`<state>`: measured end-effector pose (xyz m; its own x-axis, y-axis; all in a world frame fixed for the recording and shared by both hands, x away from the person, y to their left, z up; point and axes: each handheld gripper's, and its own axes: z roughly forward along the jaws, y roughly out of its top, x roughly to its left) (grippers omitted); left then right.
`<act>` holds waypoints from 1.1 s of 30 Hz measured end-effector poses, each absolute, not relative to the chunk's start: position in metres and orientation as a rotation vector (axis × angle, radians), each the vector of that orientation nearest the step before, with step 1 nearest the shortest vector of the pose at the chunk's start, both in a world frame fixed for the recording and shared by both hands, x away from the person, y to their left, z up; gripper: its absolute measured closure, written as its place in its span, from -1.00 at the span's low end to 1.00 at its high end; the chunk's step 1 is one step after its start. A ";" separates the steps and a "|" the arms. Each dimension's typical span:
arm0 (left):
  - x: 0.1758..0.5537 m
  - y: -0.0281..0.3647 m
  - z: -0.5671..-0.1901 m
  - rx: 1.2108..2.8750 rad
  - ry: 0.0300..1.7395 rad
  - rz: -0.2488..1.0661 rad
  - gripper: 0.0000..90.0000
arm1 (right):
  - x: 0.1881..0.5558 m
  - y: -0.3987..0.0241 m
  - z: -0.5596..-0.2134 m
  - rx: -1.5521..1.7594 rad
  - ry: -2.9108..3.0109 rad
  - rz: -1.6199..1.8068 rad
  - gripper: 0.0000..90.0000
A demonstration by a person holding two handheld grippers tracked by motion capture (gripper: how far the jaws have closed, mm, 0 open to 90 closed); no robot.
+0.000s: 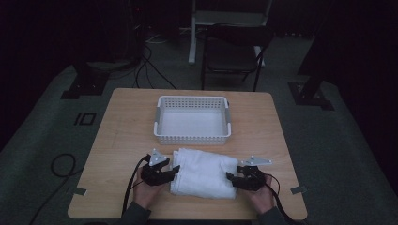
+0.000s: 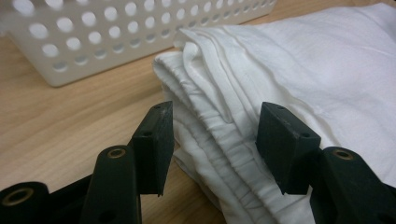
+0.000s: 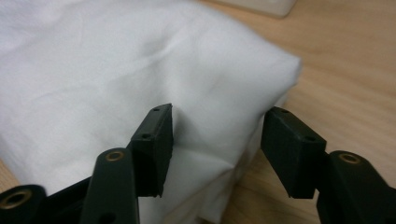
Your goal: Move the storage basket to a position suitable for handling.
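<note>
A folded white towel (image 1: pixel 204 172) is lying at the lower centre of the wooden table (image 1: pixel 122 122), just below a white perforated basket (image 1: pixel 193 119). The left gripper (image 1: pixel 172 170) is straddling its layered left edge, jaws wide; the right gripper (image 1: pixel 232 177) is gaping around its right corner.

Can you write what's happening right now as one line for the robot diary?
left gripper: open at folded white cloth left edge | right gripper: open at right edge | white basket: empty, behind cloth
</note>
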<state>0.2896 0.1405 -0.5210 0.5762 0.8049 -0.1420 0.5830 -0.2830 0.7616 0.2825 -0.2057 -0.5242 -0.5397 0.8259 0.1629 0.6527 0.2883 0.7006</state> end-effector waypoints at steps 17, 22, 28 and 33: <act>0.299 0.158 -0.522 1.983 1.143 0.387 0.03 | 0.310 -0.181 -0.527 1.321 2.375 1.101 0.03; 0.305 0.170 -0.522 1.980 1.150 0.390 0.00 | 0.319 -0.170 -0.527 1.301 2.383 1.106 0.02; 0.309 0.178 -0.522 1.974 1.171 0.400 -0.01 | 0.328 -0.160 -0.527 1.288 2.383 1.112 0.01; 0.310 0.184 -0.521 1.969 1.197 0.412 -0.01 | 0.336 -0.152 -0.527 1.273 2.386 1.118 0.01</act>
